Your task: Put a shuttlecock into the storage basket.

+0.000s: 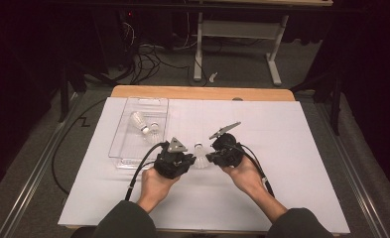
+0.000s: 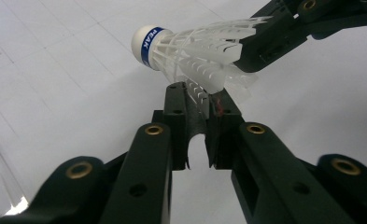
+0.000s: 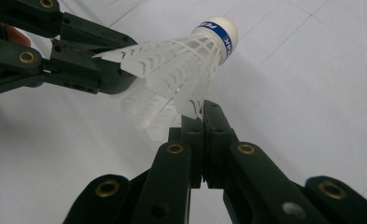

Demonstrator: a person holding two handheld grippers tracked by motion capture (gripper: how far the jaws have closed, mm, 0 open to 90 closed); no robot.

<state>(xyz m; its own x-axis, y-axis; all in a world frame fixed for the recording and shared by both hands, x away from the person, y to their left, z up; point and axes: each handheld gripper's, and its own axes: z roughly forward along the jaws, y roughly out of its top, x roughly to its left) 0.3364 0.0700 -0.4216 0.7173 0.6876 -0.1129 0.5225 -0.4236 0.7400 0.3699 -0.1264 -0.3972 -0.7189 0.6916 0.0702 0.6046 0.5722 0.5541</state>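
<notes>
Shuttlecock [image 1: 199, 154] held above the table [image 1: 292, 148], right of the tray [image 1: 133, 148]: light, fragile skirt. Right gripper [image 3: 201, 109] jaws clenched on skirt edge; left gripper [image 2: 201, 95] jaws pinching it too. Better hold: the cork.

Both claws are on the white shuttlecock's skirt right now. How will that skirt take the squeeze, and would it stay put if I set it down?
The shuttlecock looks very light: thin slotted plastic vanes. The skirt probably flexes under the right claw and left claw, so squeeze gently. Set on its side, its round cork would likely let it roll in an arc.
</notes>
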